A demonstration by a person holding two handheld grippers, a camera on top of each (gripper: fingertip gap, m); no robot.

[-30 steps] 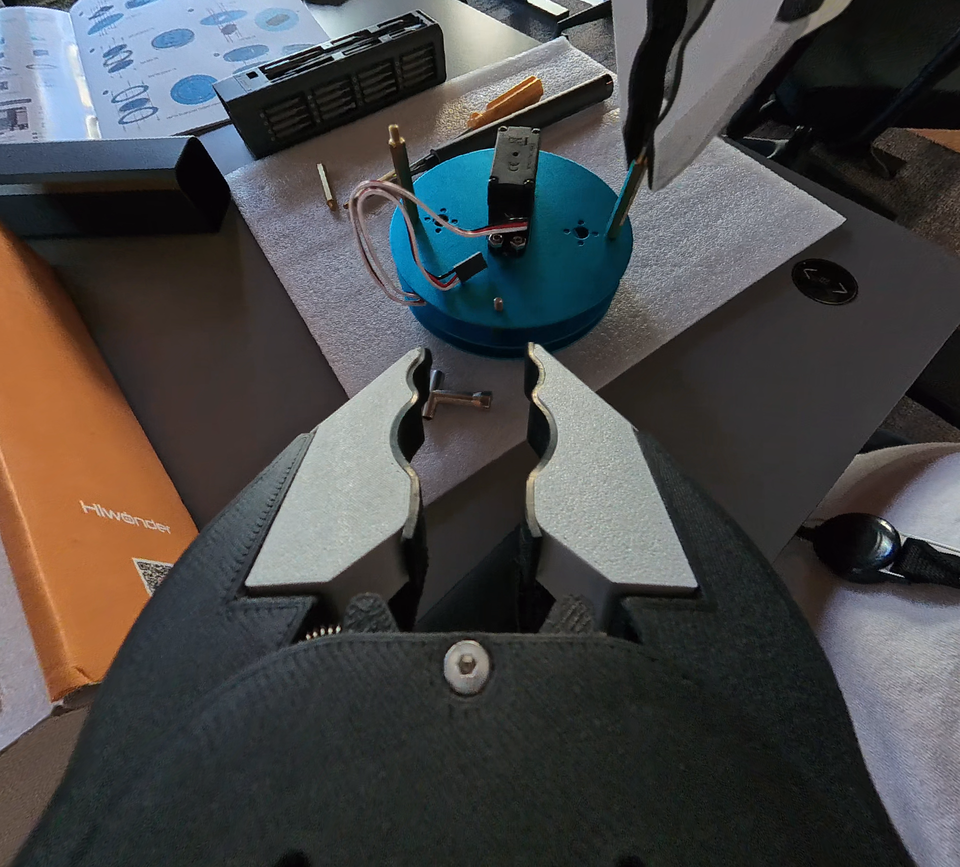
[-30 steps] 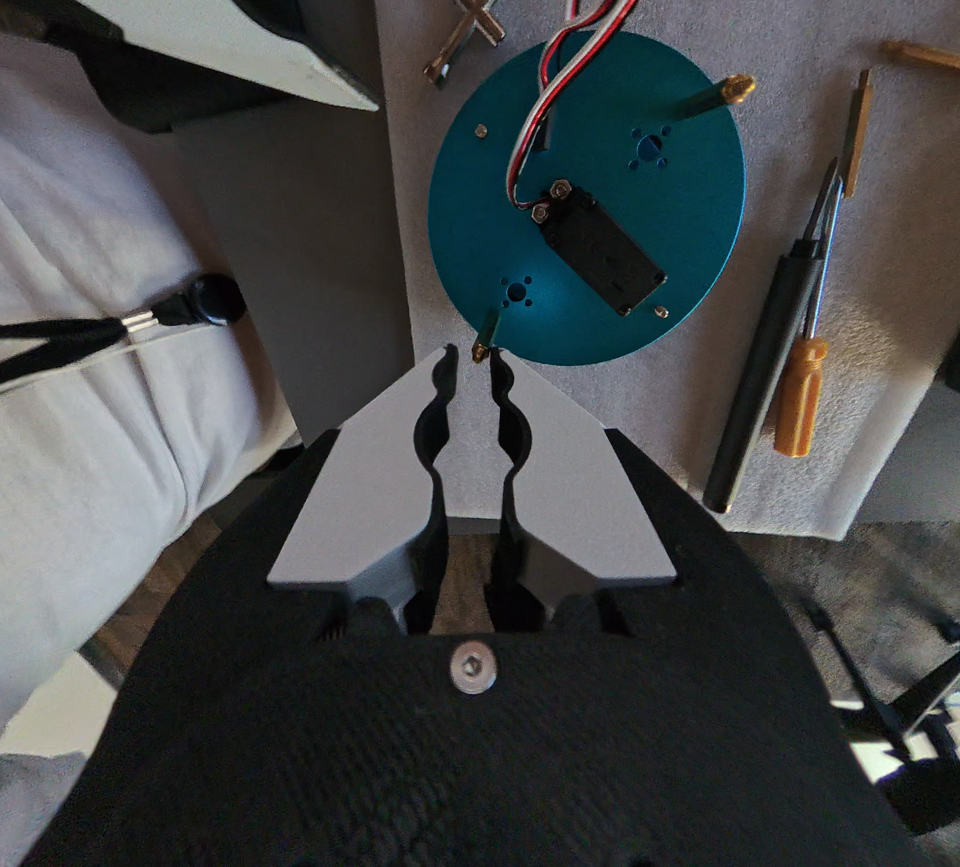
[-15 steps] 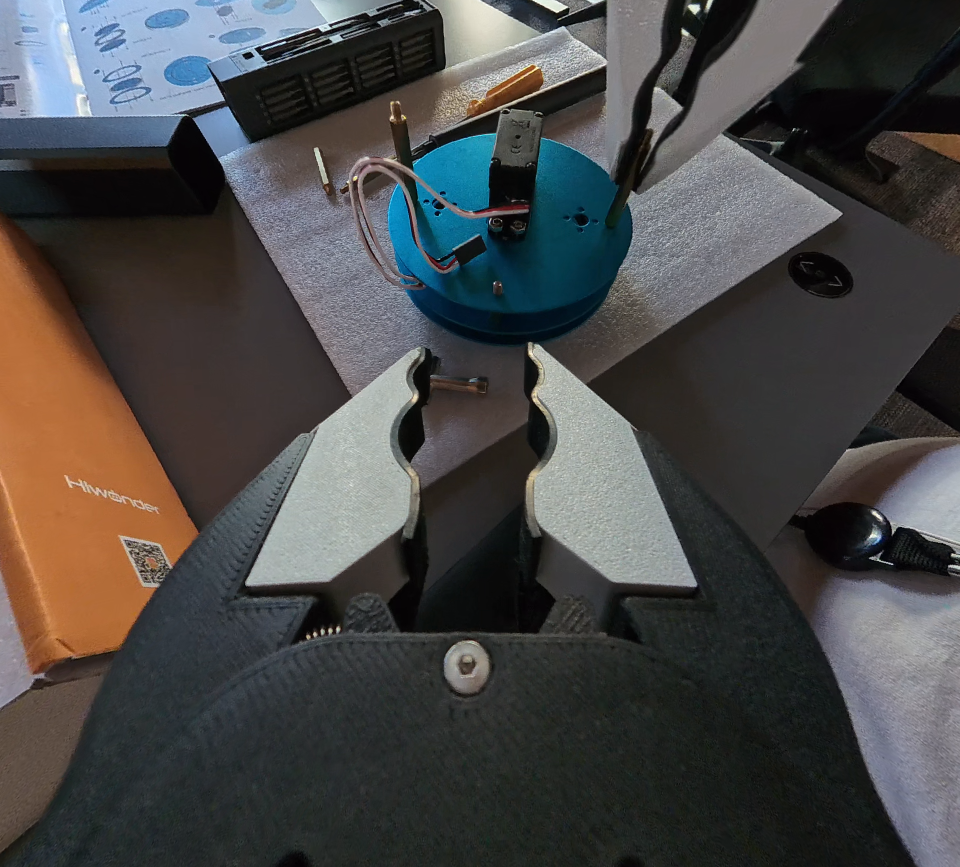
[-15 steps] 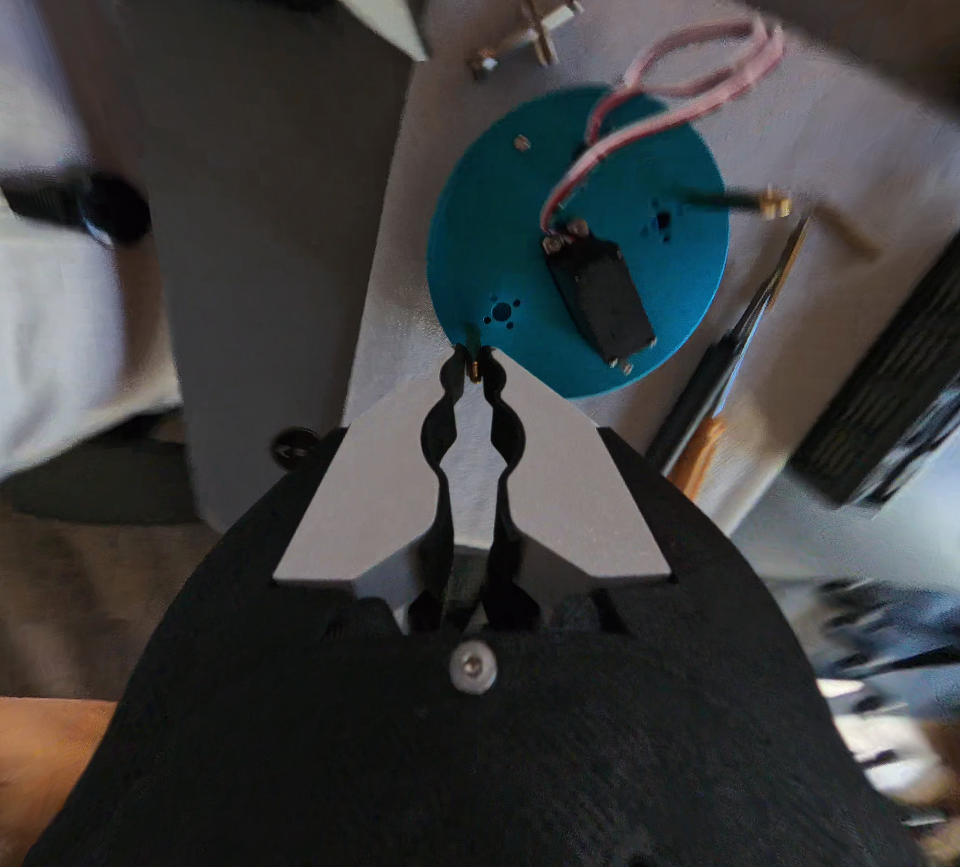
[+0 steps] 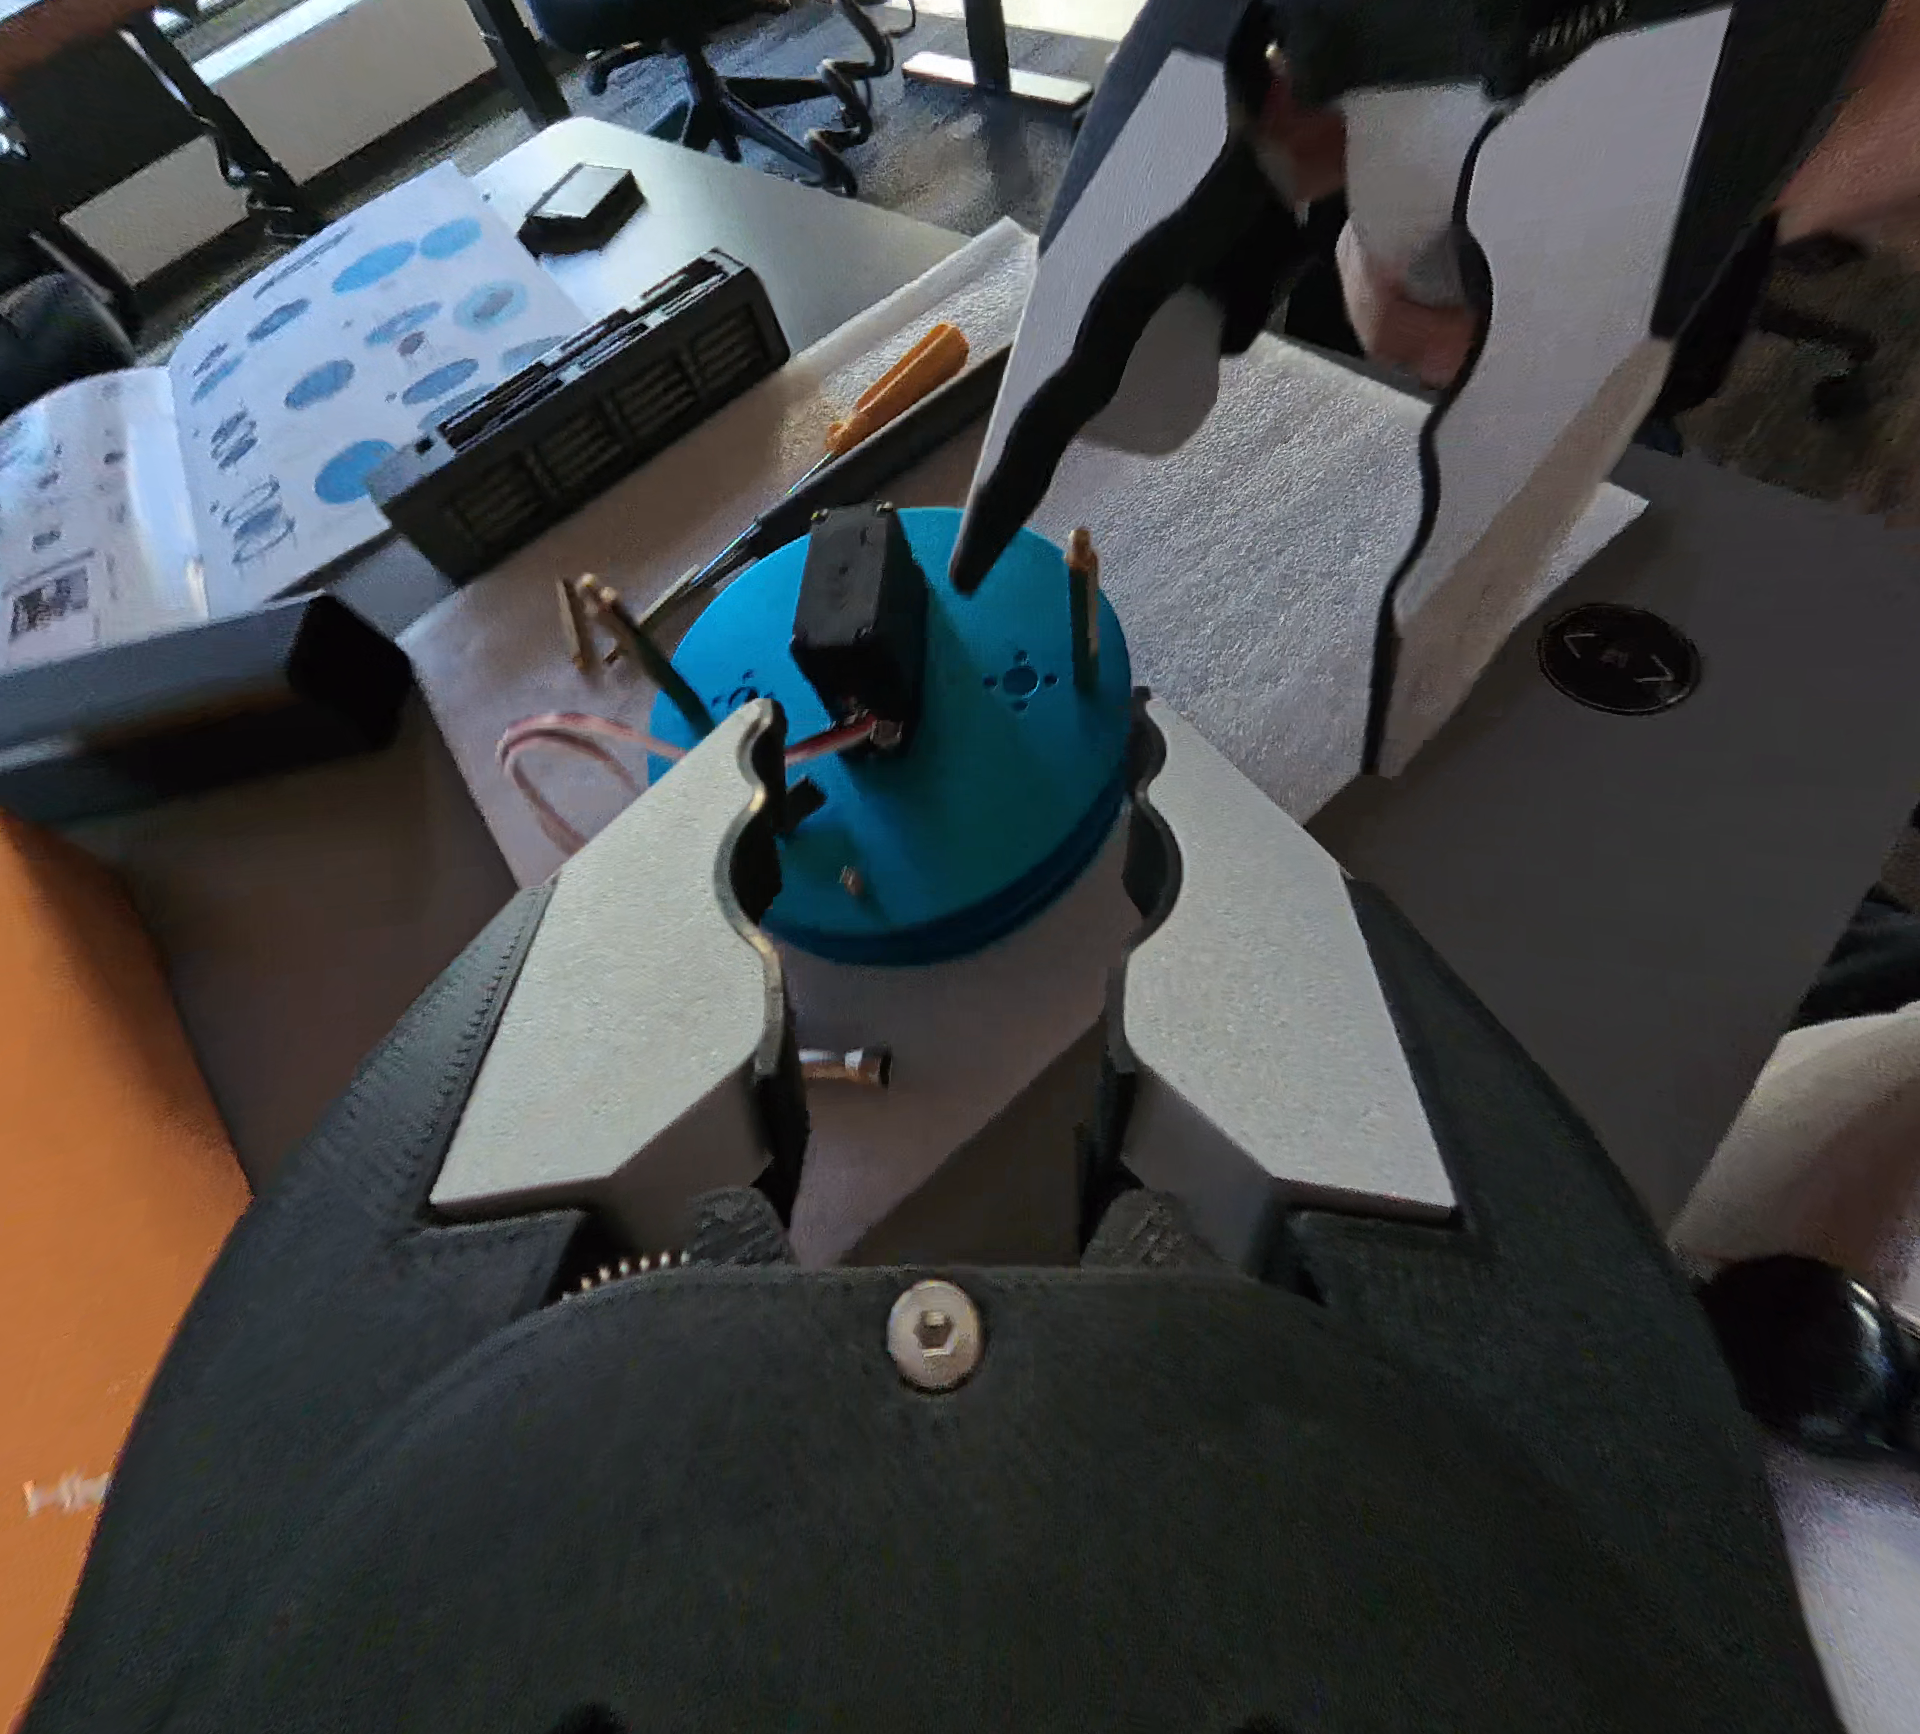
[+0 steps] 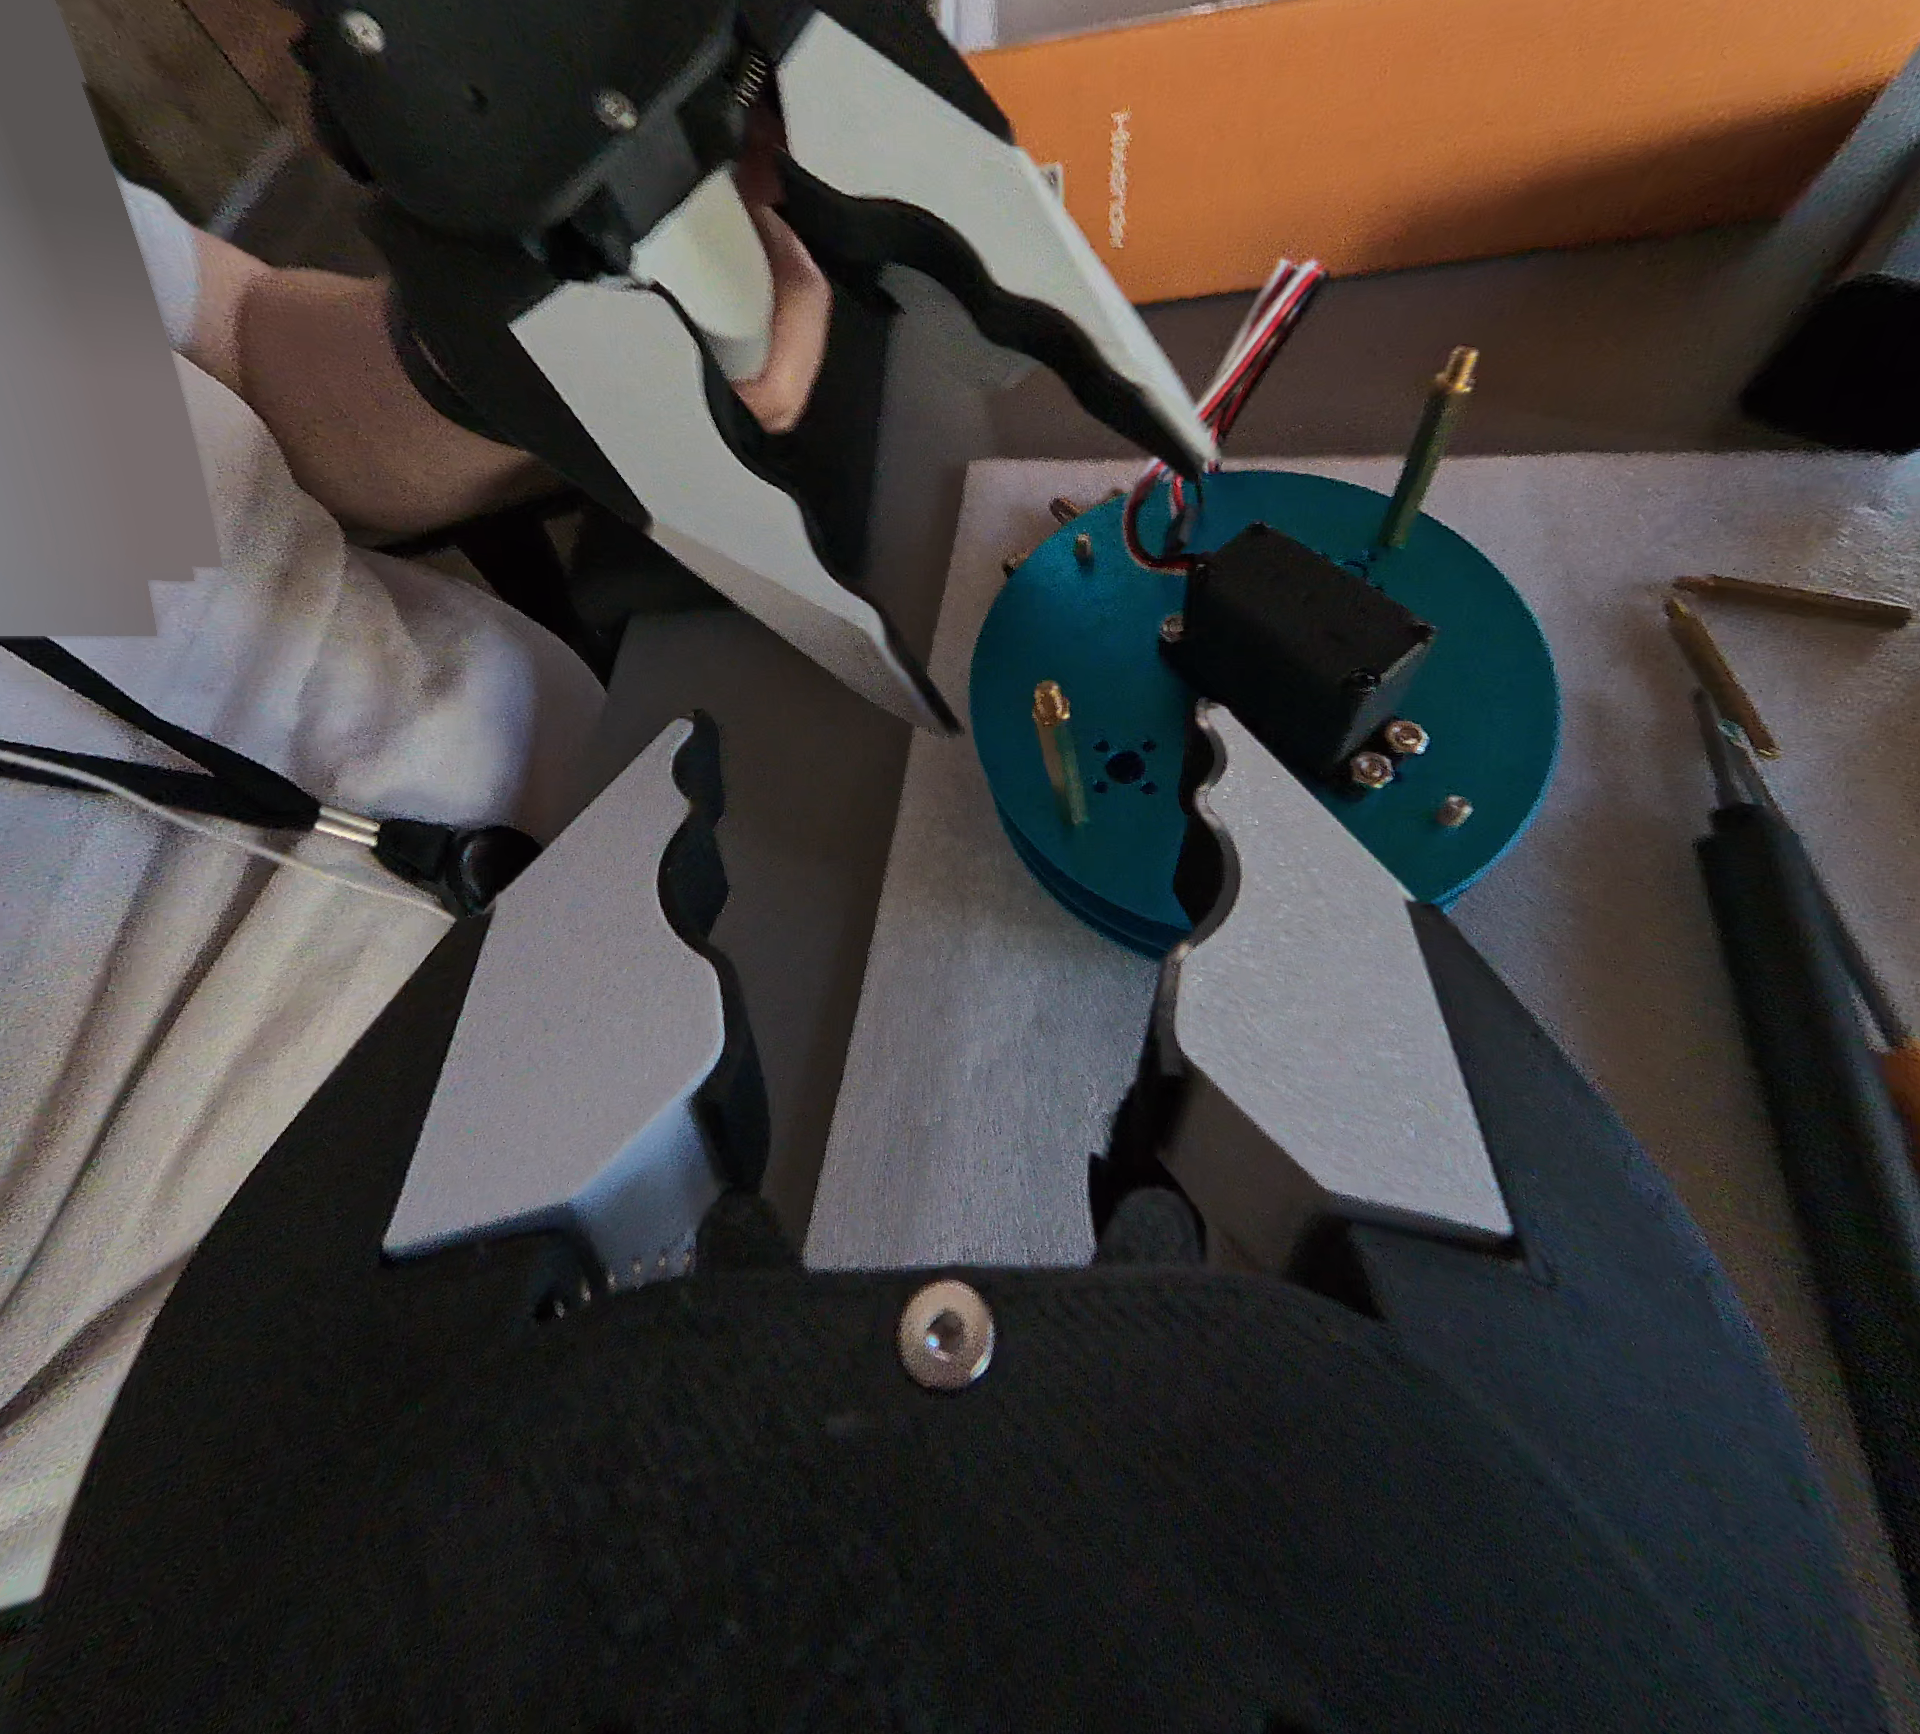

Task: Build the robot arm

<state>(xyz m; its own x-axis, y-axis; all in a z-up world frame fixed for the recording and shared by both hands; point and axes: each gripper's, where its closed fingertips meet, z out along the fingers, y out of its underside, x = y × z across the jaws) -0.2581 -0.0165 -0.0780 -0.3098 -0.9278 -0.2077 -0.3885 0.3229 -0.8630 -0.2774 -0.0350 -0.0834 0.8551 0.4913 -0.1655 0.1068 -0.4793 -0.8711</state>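
Observation:
A blue disc (image 5: pixel 966 780) (image 6: pixel 1507 697) lies on a white foam sheet (image 5: pixel 1247 541). It carries a black servo (image 5: pixel 857 614) (image 6: pixel 1299 645) with red and white wires (image 5: pixel 551 749), and two upright brass-tipped standoffs (image 5: pixel 1083 614) (image 6: pixel 1060 759). My left gripper (image 5: pixel 951 728) is open wide, with one finger on each side of the disc's near edge. I cannot tell if it touches the disc. My right gripper (image 6: pixel 951 723) is open and empty. The nearer standoff stands free between its fingers. A small metal wrench (image 5: pixel 847 1061) lies under the left gripper.
An orange box (image 5: pixel 83 1061) (image 6: pixel 1403 105) lies beside the sheet. An open manual (image 5: pixel 312 354), a black bit case (image 5: pixel 592 427) and an orange screwdriver (image 5: pixel 904 380) lie behind the disc. A black-handled tool (image 6: pixel 1818 1009) and loose brass standoffs (image 6: pixel 1714 676) lie nearby. It is some 8 centimeters from my left tips to the small metal wrench (image 5: pixel 847 1061).
The right gripper has opened off the standoff it pinched and dropped to a lower, slanted view. The left gripper has opened wider and moved forward around the disc.

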